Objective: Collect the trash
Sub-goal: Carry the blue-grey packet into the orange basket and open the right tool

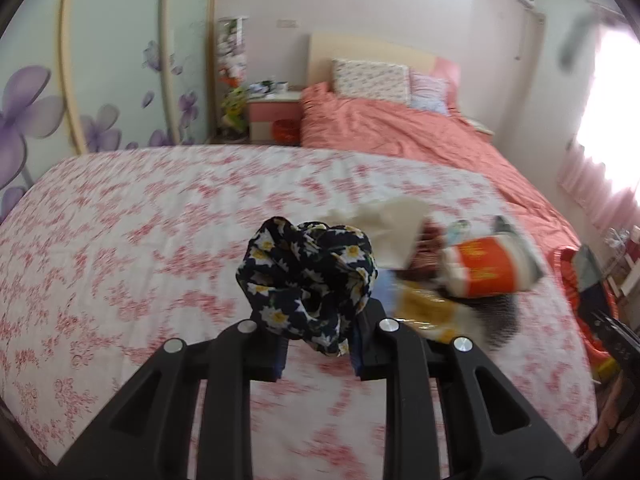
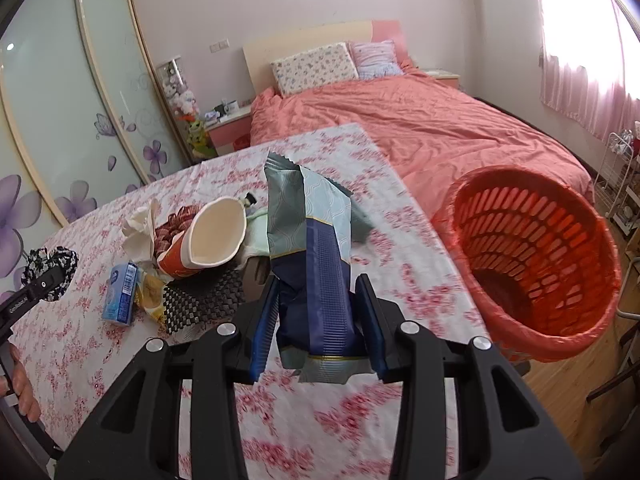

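My left gripper (image 1: 318, 320) is shut on a dark floral scrunchie (image 1: 308, 276) and holds it above the floral tablecloth (image 1: 120, 240); it also shows in the right wrist view (image 2: 50, 270). My right gripper (image 2: 318, 308) is shut on a blue and grey snack wrapper (image 2: 312, 248), held upright above the table. A pile of trash lies on the table: a tipped orange paper cup (image 2: 204, 240), crumpled tissue (image 2: 140, 228), a small blue carton (image 2: 120, 298), a yellow wrapper (image 2: 150, 296) and a black mesh mat (image 2: 204, 300). The red basket (image 2: 536, 256) stands right of the table.
A bed with a coral duvet (image 2: 420, 120) lies behind the table. A wardrobe with purple flowers (image 2: 60, 120) is at the left. A nightstand (image 2: 228, 124) stands by the bed. A white rack (image 2: 616, 184) and wooden floor (image 2: 568, 392) are at the right.
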Tool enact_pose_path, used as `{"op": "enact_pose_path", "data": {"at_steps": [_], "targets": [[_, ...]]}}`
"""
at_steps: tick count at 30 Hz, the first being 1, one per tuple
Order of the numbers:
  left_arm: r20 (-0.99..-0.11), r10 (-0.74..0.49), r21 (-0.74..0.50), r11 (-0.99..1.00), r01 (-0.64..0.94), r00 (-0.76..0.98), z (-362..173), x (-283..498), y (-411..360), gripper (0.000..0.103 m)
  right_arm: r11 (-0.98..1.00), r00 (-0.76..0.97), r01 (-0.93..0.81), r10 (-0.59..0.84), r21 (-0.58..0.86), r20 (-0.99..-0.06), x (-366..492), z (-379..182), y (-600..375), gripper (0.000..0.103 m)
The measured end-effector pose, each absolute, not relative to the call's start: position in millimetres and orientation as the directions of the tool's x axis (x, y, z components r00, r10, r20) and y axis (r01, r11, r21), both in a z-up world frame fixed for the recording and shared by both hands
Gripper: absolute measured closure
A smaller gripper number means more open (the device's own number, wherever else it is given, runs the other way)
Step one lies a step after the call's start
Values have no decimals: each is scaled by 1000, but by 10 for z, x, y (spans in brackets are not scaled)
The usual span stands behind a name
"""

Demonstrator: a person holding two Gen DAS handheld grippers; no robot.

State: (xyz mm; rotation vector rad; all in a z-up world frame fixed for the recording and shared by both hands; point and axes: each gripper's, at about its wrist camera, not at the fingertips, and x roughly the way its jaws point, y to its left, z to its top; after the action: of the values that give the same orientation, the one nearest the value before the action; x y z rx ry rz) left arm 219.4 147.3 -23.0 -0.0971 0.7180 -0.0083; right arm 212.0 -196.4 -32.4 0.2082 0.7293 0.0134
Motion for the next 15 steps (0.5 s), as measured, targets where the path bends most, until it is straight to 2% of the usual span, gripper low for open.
{"op": "enact_pose_path", "data": {"at_steps": [4,15], "targets": [[-637,-101,-97,994,50,764,-86,2104,1112,79,978,764,90,55,191,-642,2015,-248,-2131,63],[-614,-365,-188,929,320,699,65,2166,-266,79,957,778,223,-59,188,-625,1882,-228,-2810,63]]}}
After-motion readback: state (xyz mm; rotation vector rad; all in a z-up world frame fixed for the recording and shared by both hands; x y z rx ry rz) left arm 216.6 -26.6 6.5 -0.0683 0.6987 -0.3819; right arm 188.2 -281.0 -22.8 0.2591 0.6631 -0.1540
